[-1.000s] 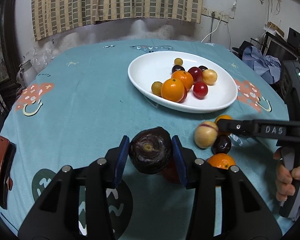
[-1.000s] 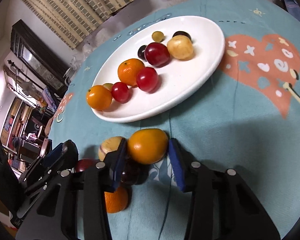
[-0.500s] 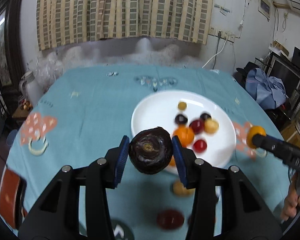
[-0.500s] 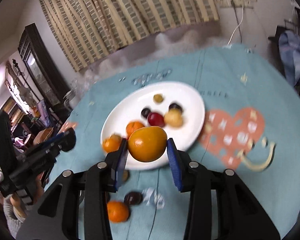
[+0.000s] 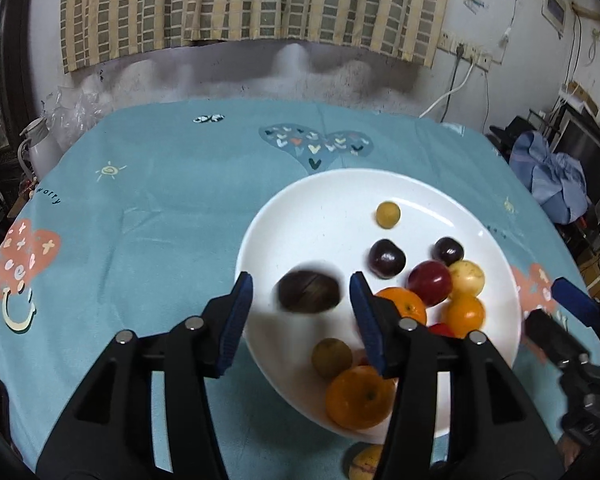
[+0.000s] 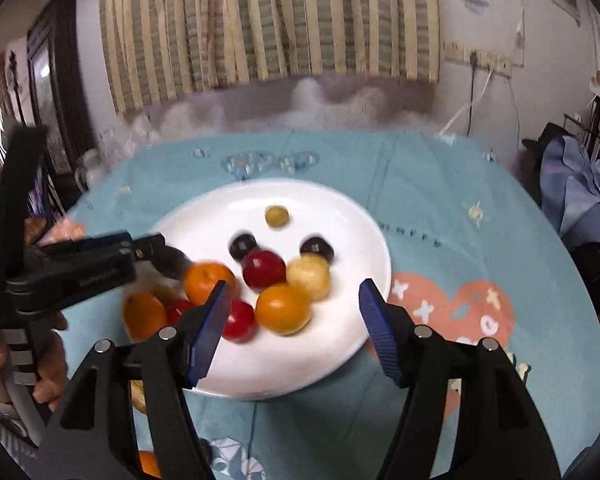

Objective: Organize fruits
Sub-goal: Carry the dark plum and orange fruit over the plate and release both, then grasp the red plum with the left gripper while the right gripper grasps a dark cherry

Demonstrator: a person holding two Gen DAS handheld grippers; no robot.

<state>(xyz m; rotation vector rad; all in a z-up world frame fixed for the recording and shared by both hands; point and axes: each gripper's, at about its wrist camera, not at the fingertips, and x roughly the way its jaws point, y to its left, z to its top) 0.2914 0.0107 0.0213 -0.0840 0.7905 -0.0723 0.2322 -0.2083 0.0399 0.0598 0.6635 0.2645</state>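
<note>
A white plate [image 5: 324, 200] on the teal tablecloth holds several fruits: oranges, red and dark plums, yellow ones. My left gripper [image 5: 300, 300] is open above the plate's left side; a dark brown fruit [image 5: 309, 292], blurred, is loose between its jaws over the plate. My right gripper [image 6: 292, 312] is open and empty above the plate [image 6: 340, 216]; an orange [image 6: 283, 307] lies on the plate just beyond its jaws. The left gripper also shows in the right wrist view [image 6: 156, 248].
A yellow fruit [image 5: 366, 462] lies on the cloth below the plate's near rim, and an orange [image 6: 148, 463] shows at the bottom left of the right wrist view. Blue clothes [image 5: 556, 176] and clutter stand past the table's right edge. Curtains hang behind.
Both grippers moved over the plate and opened. The left let go of the dark fruit, the right let go of its orange, which now lies on the plate.
</note>
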